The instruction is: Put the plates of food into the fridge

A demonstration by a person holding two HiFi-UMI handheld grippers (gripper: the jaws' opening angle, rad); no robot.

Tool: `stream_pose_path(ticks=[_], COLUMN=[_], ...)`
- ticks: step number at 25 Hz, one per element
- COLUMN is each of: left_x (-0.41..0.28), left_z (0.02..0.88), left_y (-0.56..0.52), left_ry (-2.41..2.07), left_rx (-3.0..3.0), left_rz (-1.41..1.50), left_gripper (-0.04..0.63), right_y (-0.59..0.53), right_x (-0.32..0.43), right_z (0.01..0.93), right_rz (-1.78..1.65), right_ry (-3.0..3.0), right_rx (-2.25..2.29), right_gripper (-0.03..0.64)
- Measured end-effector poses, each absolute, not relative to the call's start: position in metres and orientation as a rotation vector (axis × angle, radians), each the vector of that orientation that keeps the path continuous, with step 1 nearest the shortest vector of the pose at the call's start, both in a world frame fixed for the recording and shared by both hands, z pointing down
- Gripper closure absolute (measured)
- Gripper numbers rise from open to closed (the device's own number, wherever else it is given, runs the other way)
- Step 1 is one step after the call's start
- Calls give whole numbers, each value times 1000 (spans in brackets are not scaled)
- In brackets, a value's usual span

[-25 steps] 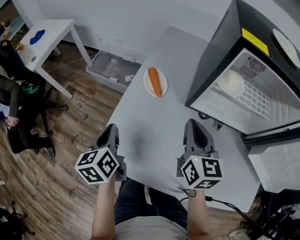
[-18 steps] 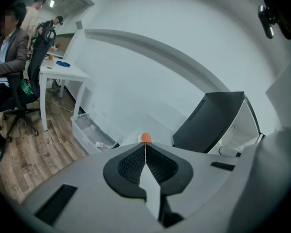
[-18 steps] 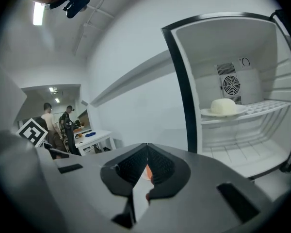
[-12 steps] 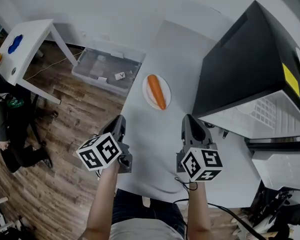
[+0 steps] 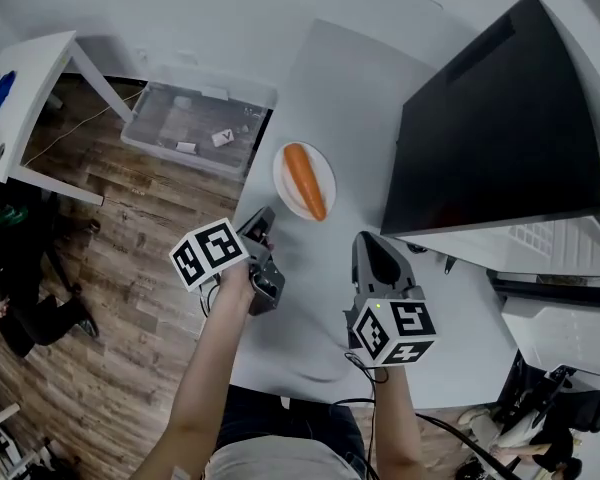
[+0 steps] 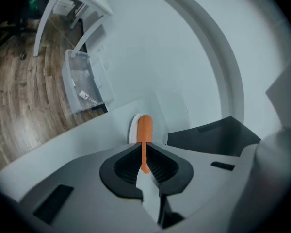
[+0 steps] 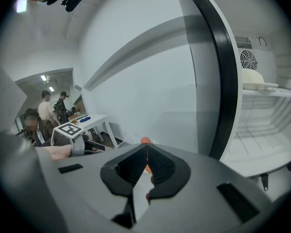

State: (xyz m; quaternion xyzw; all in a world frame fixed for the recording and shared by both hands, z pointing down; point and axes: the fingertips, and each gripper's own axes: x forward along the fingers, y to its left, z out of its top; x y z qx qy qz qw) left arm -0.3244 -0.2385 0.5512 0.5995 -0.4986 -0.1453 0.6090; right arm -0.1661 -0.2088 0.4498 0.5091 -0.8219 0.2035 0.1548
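Observation:
A whole carrot [image 5: 303, 180] lies on a small white plate [image 5: 284, 190] on the grey table [image 5: 320, 308], left of the black mini fridge [image 5: 500, 128]. My left gripper [image 5: 267, 220] is shut and empty just short of the plate's near-left rim; in the left gripper view the carrot [image 6: 144, 127] and the plate [image 6: 133, 130] sit straight beyond its closed tips [image 6: 144, 152]. To the plate's near right, my right gripper [image 5: 368, 243] is also shut and empty. In the right gripper view its tips [image 7: 147, 154] meet, the carrot's end [image 7: 145, 141] peeks above them, and a plate of pale food [image 7: 256, 79] rests on a fridge shelf.
The fridge stands open, its white interior [image 5: 540, 238] and door [image 5: 565, 333] at the right. A clear plastic bin [image 5: 195, 128] sits on the wooden floor beside the table, with a white side table [image 5: 25, 83] beyond. People [image 7: 46, 113] are in the background.
My left gripper has moved forward and down toward the carrot plate and rolled, its cube now tilted. My right gripper advanced a little. The fridge's inside has slid mostly out of the head view.

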Motion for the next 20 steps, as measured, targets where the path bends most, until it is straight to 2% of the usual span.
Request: stream_pose_path(ticks=[11,20], left_x=[-307,-302], left_z=[593,612], left_y=[-267,-277], left_ry=[-1108,-1107], left_rx=[1293,1248], left_rz=[-265,-222], left_gripper=[516,503], right_y=[-216,-222], right_x=[-164,-156], right_z=[466,479], right_rz=[649,712], right_ry=[-2353,-2347], right_rx=[1440,1438], right_gripper=[603,603])
